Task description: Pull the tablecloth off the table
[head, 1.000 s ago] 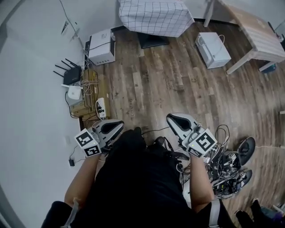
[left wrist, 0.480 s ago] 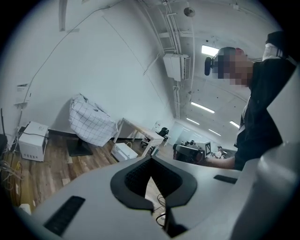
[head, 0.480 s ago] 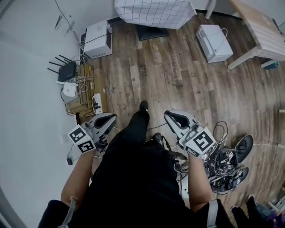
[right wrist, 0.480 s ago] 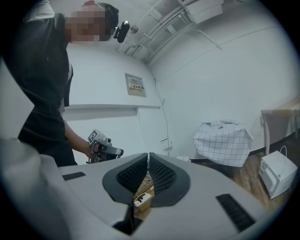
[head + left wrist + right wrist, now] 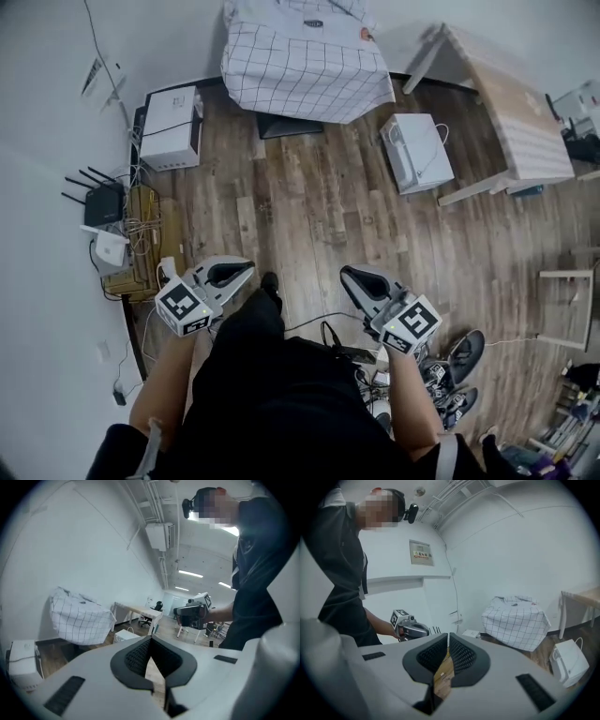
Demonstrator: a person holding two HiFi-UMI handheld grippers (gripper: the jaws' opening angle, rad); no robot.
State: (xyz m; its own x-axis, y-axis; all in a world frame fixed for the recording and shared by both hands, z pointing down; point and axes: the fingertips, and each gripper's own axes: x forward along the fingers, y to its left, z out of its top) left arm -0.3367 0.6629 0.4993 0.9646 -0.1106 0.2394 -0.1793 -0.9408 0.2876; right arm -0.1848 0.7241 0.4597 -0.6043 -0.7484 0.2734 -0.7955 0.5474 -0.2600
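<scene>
left claw (image 5: 246, 266): together, empty | right claw (image 5: 347, 274): together, empty | tablecloth (image 5: 305, 67): well ahead of both claws, white with dark grid check, soft boxy drape, hem seemingly near the wood-plank floor (image 5: 309, 216)

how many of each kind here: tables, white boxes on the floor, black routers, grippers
tables: 2 (one under the checked tablecloth, one bare wooden table)
white boxes: 2 (white box by the wall, white box beside the wooden table)
black router: 1
grippers: 2 (left gripper, right gripper)
total: 7
</scene>
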